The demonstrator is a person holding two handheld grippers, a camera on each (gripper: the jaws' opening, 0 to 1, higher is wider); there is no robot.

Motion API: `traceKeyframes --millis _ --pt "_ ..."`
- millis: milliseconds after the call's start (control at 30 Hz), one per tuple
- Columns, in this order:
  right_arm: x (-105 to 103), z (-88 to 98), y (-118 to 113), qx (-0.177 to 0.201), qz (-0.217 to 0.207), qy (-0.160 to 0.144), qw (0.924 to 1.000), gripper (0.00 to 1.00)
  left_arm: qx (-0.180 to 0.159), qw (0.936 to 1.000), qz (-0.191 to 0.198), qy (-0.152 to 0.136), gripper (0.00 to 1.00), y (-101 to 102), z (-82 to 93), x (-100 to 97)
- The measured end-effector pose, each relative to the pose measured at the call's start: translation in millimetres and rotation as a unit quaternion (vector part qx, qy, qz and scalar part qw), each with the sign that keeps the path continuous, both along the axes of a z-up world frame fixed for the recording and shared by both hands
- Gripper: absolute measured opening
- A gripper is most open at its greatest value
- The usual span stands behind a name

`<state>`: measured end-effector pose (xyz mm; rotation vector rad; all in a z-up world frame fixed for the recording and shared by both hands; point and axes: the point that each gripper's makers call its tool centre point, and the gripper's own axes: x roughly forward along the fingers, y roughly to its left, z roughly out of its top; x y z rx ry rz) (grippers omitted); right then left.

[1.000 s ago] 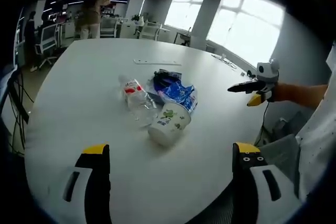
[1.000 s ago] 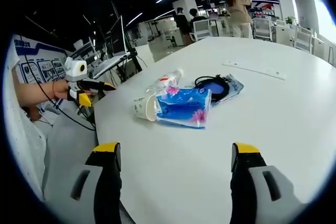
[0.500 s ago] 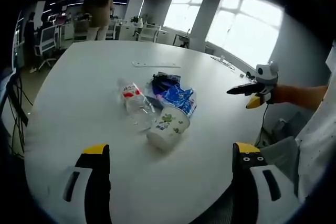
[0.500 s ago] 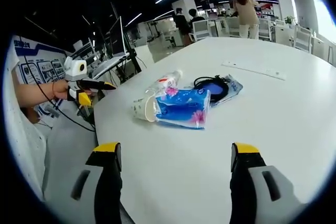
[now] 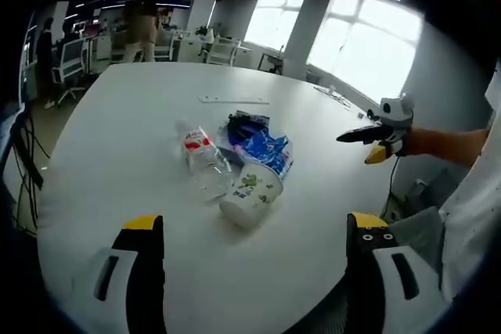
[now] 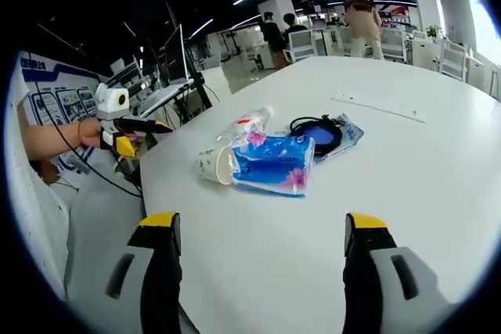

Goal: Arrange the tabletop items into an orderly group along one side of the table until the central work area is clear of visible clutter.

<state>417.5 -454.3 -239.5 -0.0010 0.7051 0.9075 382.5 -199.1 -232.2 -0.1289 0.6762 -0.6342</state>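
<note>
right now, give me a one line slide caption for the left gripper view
Open left gripper faces a cup, bottle and blue packet clustered mid-table, right gripper off the edge.

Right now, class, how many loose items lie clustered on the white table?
4. The cup lies on its side nearest the left gripper, the bottle beside it, the blue pack behind the cup, and the cable bag furthest back. Smaller things may be hidden underneath.
</note>
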Motion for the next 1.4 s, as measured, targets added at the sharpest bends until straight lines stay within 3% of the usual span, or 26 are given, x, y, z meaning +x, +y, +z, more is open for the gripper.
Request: traceKeyframes --millis 67,167,567,1400 --pt "2.1 1.3 0.8 -0.002 0.001 -0.001 1.0000 0.86 0.000 1.0000 0.000 -0.001 1.00 0.3 1.0 0.4" --pt "4.2 -0.2 0.2 -0.003 -0.004 0.021 0.9998 0.88 0.001 1.0000 0.000 -0.002 1.00 0.9 2.9 1.1" --pt "15.6 15.9 17.4 0.007 0.011 0.008 0.9999 0.88 0.001 1.0000 0.002 -0.009 1.00 4.2 9.3 4.2" --pt "48.9 42.5 77.2 0.029 0.058 -0.006 0.9979 0.83 -0.008 0.9997 0.011 -0.023 1.00 17.6 23.4 9.5"
